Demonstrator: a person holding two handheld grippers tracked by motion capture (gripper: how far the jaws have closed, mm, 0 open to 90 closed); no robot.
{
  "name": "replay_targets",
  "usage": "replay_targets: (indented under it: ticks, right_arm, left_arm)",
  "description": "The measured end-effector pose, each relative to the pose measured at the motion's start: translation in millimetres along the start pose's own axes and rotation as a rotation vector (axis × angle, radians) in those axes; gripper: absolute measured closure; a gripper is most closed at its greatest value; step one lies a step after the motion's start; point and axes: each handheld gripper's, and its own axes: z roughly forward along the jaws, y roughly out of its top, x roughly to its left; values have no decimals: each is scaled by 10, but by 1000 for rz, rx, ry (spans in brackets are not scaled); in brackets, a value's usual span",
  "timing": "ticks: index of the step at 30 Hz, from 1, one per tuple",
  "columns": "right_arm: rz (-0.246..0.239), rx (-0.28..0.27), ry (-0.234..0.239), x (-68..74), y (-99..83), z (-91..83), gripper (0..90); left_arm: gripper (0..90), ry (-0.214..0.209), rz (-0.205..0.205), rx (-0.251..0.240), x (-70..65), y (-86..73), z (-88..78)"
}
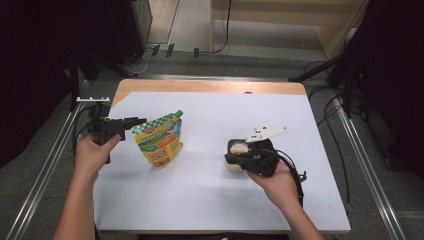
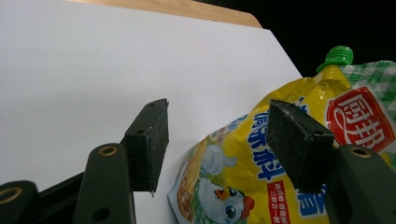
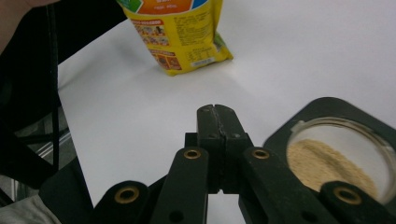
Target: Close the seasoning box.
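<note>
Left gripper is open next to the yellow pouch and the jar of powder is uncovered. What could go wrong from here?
1. The pouch stands upright on its narrow base with the left gripper open beside it; one jaw pad overlaps its upper part, so a sideways nudge may tip it.
2. The jar holds tan powder with no lid on, and the shut right gripper is close beside it; a bump could spill powder onto the table.

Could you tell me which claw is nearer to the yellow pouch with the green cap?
The left. The left claw stands open right at the yellow pouch, beside its upper edge. The right claw is shut and well off to the side, by the jar of powder.
</note>
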Motion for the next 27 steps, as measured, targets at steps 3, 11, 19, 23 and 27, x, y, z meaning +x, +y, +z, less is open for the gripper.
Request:
replay_targets:
  ticks: [3,11,19,23,27]
  right_arm:
    - [9,-12,-10,-55,17,-91,900]
    - [12,-22,-45,-142,72,-285,900]
    - [31,-43,-67,-249,99,-488,900]
    - [44,-47,-85,-281,116,-585,900]
    - [47,-49,-102,-309,133,-660,900]
  left_arm:
    - [403,5,11,16,5,-14,30]
    - [402,10,12,31,22,-38,82]
    - [400,4,8,34,33,-56,118]
    - [400,8,5,35,44,-60,117]
    - [400,7,3,36,40,-64,125]
